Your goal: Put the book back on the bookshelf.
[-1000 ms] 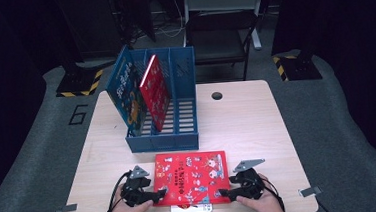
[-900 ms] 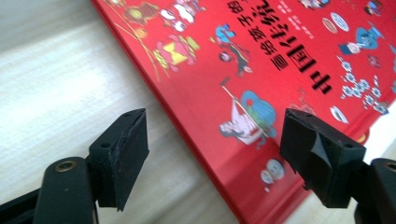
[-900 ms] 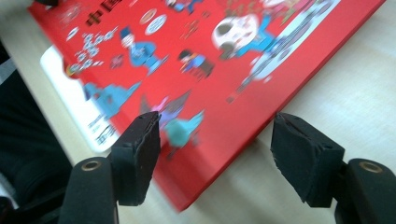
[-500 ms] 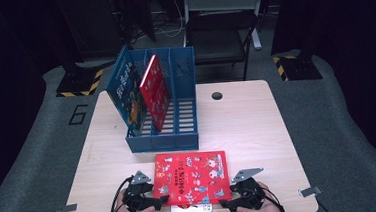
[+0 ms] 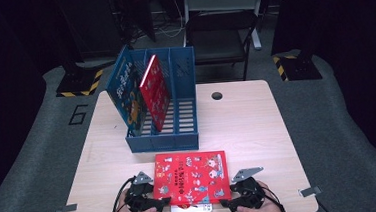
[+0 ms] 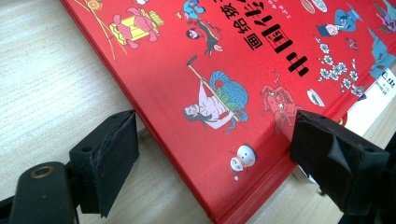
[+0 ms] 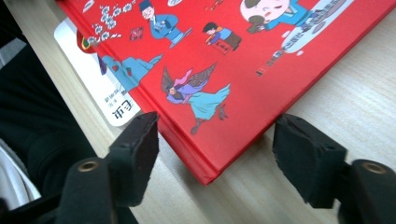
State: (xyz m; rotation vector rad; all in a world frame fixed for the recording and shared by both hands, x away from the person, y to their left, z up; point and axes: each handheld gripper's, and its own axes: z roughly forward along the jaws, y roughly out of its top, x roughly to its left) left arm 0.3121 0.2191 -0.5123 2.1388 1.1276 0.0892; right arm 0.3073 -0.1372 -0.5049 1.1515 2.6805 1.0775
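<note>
A flat red hardcover picture book (image 5: 191,179) lies at the near edge of the pale wood counter (image 5: 257,126), just in front of a blue plastic three-slot file rack (image 5: 178,132). Cover: large black Chinese characters, not legible, w/ cartoon figures, white blossoms, a snowman. A white printed card (image 7: 95,79) sticks out beneath it. Left gripper (image 6: 215,154) jaws, just opening, straddle the near-left corner w/o pressing; right gripper (image 7: 215,154) jaws, just narrowing, stand apart round the near-right corner. A "6" (image 5: 79,114) marks the floor.
</note>
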